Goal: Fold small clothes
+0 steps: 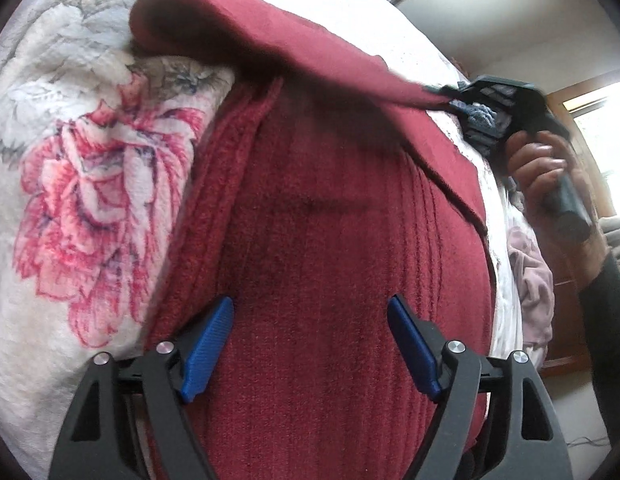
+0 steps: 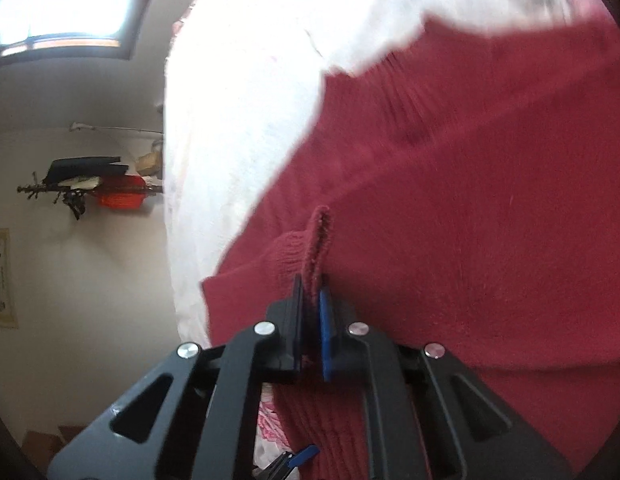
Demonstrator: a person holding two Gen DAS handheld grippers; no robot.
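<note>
Lying across a white floral blanket [image 1: 82,184], the dark red knitted garment [image 1: 330,264] fills most of the left wrist view, its ribbed body spread flat with a ribbed edge running along its left side against the printed pink flower. The left gripper [image 1: 310,344] hovers over this body with its jaws spread wide — the blue pads [image 1: 208,350] stand well apart and nothing sits between them.

One part of the garment is lifted off the rest: a smooth red flap rises from the right side and arches over the upper part of the frame, its far end drooping back toward the blanket at the upper left. The right gripper [image 2: 310,320] has hold of this flap. In the right wrist view its jaws are closed tight on a thin fold of the knit, which sticks up as a narrow ridge between the black finger and the blue pad. From the left wrist view the same tool shows at the right edge, gripped by a hand [image 1: 546,172] with a dark sleeve below it, the cloth stretched taut up to it.

Beyond the blanket's edge lies a pale pink cloth [image 1: 530,280] — crumpled, just beside the bedding. A bright window [image 2: 66,0] and a wall shelf with an orange object [image 2: 118,196] appear, blurred, in the right wrist view.
</note>
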